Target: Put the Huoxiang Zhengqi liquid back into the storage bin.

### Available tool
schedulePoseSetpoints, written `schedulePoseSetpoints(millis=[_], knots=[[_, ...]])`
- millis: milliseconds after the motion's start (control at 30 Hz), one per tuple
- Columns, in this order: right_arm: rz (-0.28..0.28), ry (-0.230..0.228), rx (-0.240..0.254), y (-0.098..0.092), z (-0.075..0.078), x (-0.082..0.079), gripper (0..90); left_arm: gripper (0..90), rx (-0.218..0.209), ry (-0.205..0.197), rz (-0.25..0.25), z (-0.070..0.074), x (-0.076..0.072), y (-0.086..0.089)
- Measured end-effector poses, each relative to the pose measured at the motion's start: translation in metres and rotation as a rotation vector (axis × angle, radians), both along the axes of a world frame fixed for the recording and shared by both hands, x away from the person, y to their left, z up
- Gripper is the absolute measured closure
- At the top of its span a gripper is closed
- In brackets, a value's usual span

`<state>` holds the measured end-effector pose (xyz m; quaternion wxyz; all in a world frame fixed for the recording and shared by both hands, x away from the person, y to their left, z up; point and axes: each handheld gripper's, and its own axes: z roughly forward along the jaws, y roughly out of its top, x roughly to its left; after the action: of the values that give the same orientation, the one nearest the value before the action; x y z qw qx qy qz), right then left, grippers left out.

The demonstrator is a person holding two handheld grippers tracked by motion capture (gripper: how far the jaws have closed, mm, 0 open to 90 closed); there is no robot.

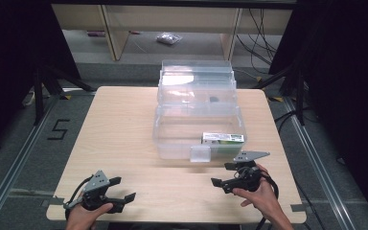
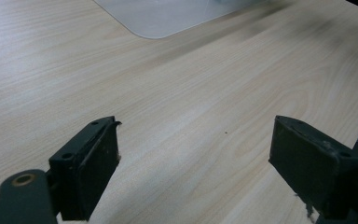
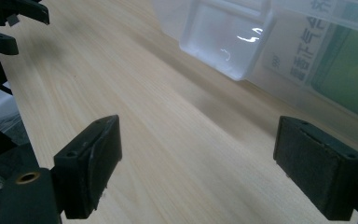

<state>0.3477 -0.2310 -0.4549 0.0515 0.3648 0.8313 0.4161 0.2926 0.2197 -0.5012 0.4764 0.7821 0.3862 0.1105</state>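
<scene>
bin (image 1: 172,139) mid-table, lid up | carton (image 1: 223,138) inside | tongs (image 1: 106,191) empty

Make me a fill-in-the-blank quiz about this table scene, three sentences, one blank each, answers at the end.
1. The green and white box lies inside the clear plastic ____.
2. The jaws of the left gripper and of the right gripper stand ____.
3. The number marked on the floor left of the wooden table is ____.

Missing words: container; open; 5
</scene>
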Motion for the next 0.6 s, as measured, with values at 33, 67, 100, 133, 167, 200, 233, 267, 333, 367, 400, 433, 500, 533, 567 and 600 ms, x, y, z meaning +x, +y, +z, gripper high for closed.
schedulePoseSetpoints(millis=[33,67,100,133,167,200,233,267,333,367,400,433,500,533,567,600], knots=[[0.003,0.039,0.026,0.001,-0.001,-0.002,16.1,14.9,-0.001,-0.001,0.0,0.0,0.0,0.0],[0.009,0.018,0.018,0.0,-0.002,-0.001,16.1,14.9,0.0,-0.002,0.0,0.0,0.0,0.0],[-0.013,0.042,0.019,0.0,-0.001,-0.004,16.1,14.9,0.001,-0.002,-0.001,0.0,0.0,0.0],[-0.013,0.042,0.019,0.0,-0.001,-0.004,16.1,14.9,0.001,-0.002,-0.001,0.0,0.0,0.0],[0.003,0.004,0.01,-0.002,-0.002,-0.003,16.1,14.9,0.001,-0.002,-0.001,0.0,0.0,0.0],[-0.011,0.033,0.019,-0.001,-0.002,-0.005,16.1,14.9,0.002,-0.002,-0.001,0.0,0.0,0.0],[-0.02,0.025,0.01,-0.001,-0.002,-0.006,16.1,14.9,-0.002,-0.001,0.001,0.0,0.0,0.0],[-0.011,-0.006,-0.001,-0.002,-0.003,-0.005,16.1,14.9,-0.001,-0.003,0.003,-0.001,0.0,0.0],[-0.021,0.023,0.007,-0.001,-0.003,-0.008,16.1,14.9,-0.001,-0.003,0.004,-0.001,0.0,0.0],[-0.004,-0.003,-0.002,-0.002,-0.004,-0.008,16.1,14.9,0.001,-0.003,0.003,0.0,0.0,0.0],[-0.023,0.02,0.008,-0.001,-0.005,-0.01,16.1,15.0,0.002,-0.003,0.001,0.0,0.0,0.0],[-0.009,-0.007,-0.004,-0.002,-0.005,-0.009,16.1,14.9,0.002,-0.005,0.001,0.0,0.0,0.0],[-0.014,-0.007,-0.007,-0.003,-0.005,-0.01,16.1,14.9,0.0,-0.005,0.002,0.0,0.0,0.0],[-0.006,0.031,0.014,-0.002,-0.006,-0.012,16.1,14.9,0.001,-0.005,0.001,0.0,0.0,0.0],[-0.026,0.005,-0.004,-0.003,-0.008,-0.013,16.1,14.9,0.002,-0.004,0.0,0.0,0.0,0.0],[-0.028,0.001,0.003,-0.003,-0.009,-0.014,16.1,14.9,0.001,-0.005,0.0,0.0,0.0,0.0]])
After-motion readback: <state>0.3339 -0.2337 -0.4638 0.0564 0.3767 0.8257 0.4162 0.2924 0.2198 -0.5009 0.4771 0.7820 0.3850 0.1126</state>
